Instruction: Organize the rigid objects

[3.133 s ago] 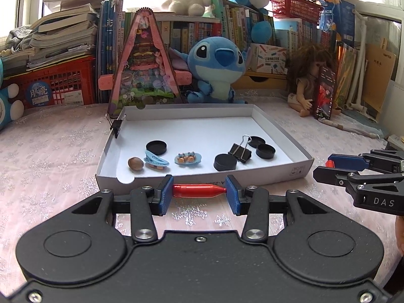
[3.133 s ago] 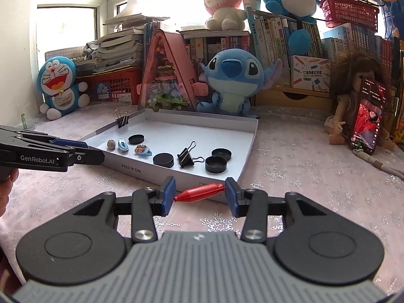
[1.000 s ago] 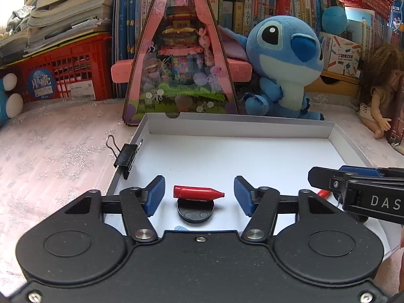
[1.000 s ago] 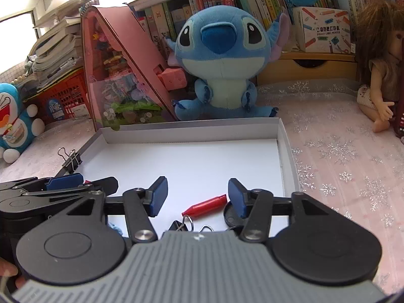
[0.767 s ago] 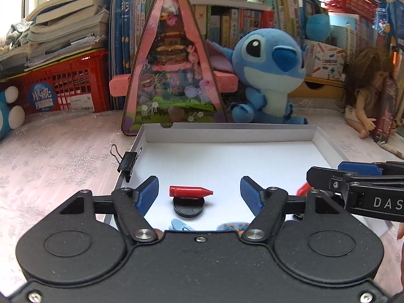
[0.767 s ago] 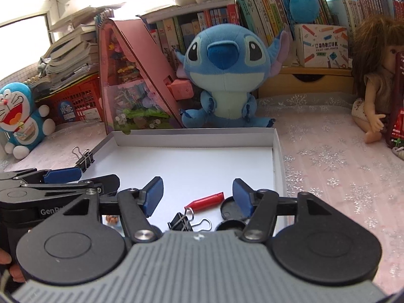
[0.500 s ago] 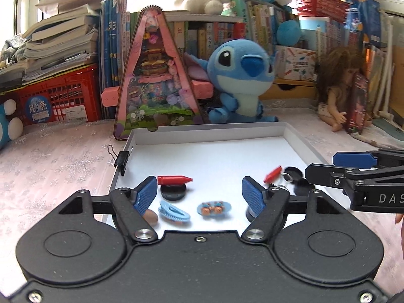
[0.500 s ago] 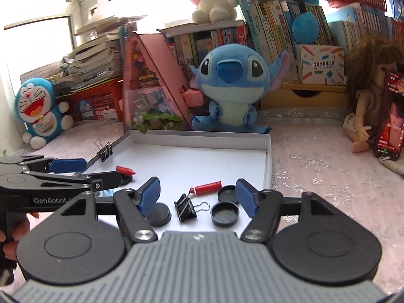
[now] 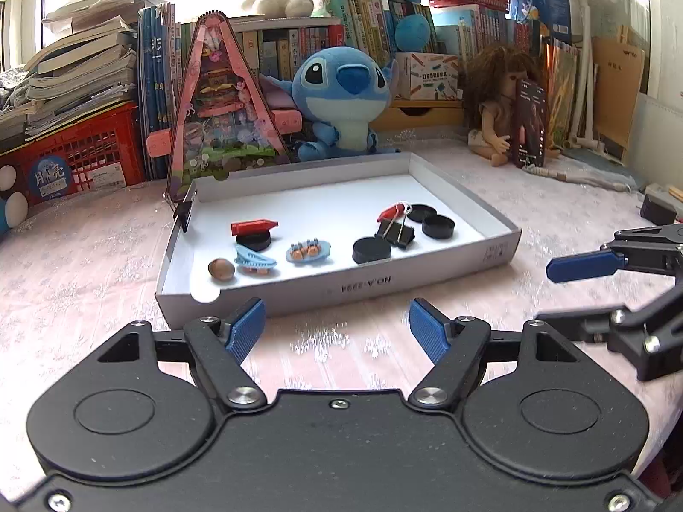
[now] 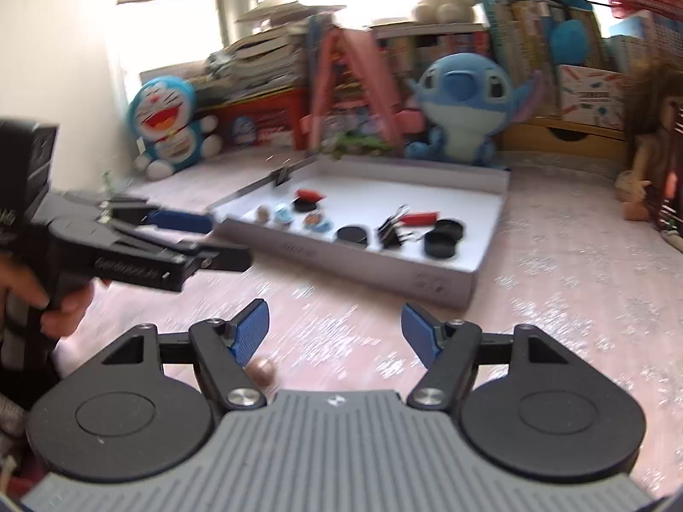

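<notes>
A white tray (image 9: 427,275) on the pink tablecloth holds two red crayons. One crayon (image 9: 254,227) rests on a black cap (image 9: 253,241); the other (image 9: 389,212) lies by a black binder clip (image 9: 396,232). More black caps (image 9: 371,251), a blue hair clip (image 9: 255,261), a small blue plate (image 9: 308,251) and a brown nut (image 9: 221,269) lie there too. My left gripper (image 9: 337,330) hangs open and empty before the tray's front wall. My right gripper (image 10: 336,333) is short of the tray (image 10: 427,273), its jaws closing slightly with nothing between them. A hand (image 10: 64,298) holds the left gripper (image 10: 213,239).
A binder clip (image 9: 184,210) grips the tray's left wall. Behind the tray stand a pink triangular toy house (image 9: 222,119), a blue plush (image 9: 341,98) and a doll (image 9: 499,111). A small bead (image 10: 261,370) lies by the right gripper's left finger. A red crate (image 9: 81,158) sits far left.
Both grippers opened and let go of their red crayons inside the tray. Then both drew back out of the tray to the tablecloth in front of it.
</notes>
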